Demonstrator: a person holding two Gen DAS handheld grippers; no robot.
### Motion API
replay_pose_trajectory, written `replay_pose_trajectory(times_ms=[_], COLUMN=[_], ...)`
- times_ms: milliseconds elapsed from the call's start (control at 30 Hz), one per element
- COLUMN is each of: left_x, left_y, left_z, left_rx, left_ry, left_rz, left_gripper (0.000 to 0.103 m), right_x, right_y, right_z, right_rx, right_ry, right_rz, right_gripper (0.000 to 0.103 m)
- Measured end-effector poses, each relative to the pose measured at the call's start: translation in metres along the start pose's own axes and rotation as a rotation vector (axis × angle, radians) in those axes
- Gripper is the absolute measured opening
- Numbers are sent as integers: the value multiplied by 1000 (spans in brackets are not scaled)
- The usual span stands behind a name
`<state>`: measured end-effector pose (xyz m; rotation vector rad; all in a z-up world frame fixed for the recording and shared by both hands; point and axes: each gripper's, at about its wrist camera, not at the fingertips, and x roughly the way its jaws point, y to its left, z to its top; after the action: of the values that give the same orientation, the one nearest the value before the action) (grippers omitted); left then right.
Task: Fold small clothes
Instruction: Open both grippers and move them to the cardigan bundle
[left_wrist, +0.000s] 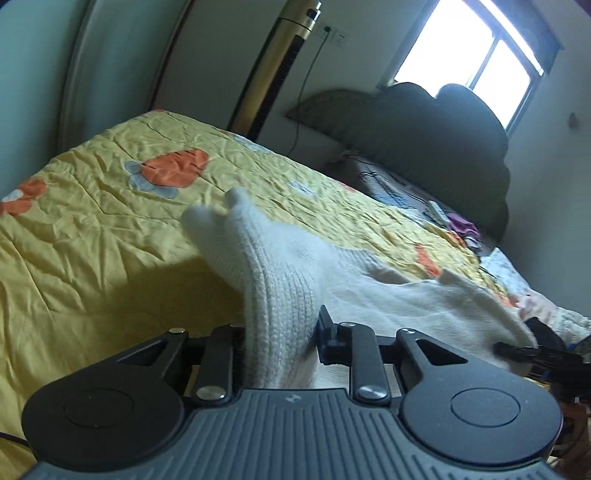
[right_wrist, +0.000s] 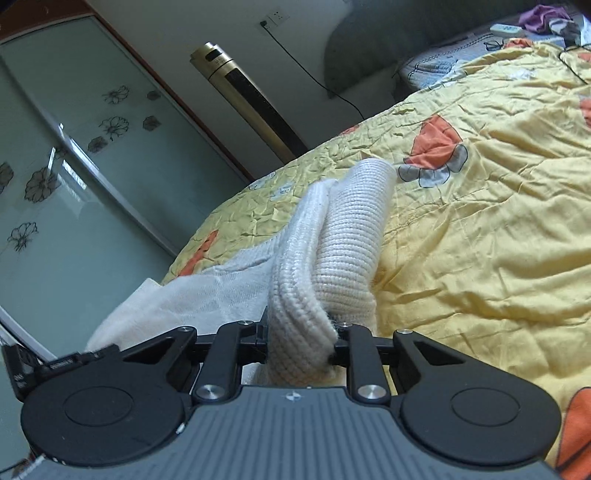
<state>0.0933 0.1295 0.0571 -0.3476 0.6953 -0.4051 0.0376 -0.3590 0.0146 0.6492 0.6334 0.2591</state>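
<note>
Both grippers clamp the white knit sweater (left_wrist: 280, 288) over the yellow quilt (left_wrist: 92, 221).
Left gripper (left_wrist: 280, 332), right gripper (right_wrist: 301, 332): I'd lift evenly, keeping the edge taut.

Cream ribbed knit garment (left_wrist: 280, 280); yellow quilt (left_wrist: 92, 229) (orange-and-grey flower patches).

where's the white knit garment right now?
The white knit garment is clamped in both grippers, left gripper and right gripper, stretched between them over the near edge of the yellow quilt.
</note>
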Motion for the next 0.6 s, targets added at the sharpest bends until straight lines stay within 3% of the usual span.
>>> replay_pose_trajectory(times_ms=[167,267,300,400,467,533,600], left_x=[-14,-4,2,9,4,0,2], left_y=[7,16,17,20,21,24,30], left_z=[-17,-38,-46,-61,-58,-48,-35], left_rx=[-91,-65,-40,24,47,45,21], left_ry=[61,137,175,226,216,168,135], left_rz=[-42,26,69,124,147,149,111], left_gripper=[23,27,27,39,71,75,76], right_x=[-25,-38,-39,-36,-42,-53,-56], right_y=[-11,-20,-21,-24,-18,-4,15], right_z=[-3,-7,-9,-15,-19,-18,-16], right_rx=[28,24,2,-89,-183,-258,-349], right_ry=[12,42,58,124,89,-1,-64], right_rz=[-16,-33,-74,-231,-338,-411,-416], right_gripper=[23,26,31,49,61,62,62])
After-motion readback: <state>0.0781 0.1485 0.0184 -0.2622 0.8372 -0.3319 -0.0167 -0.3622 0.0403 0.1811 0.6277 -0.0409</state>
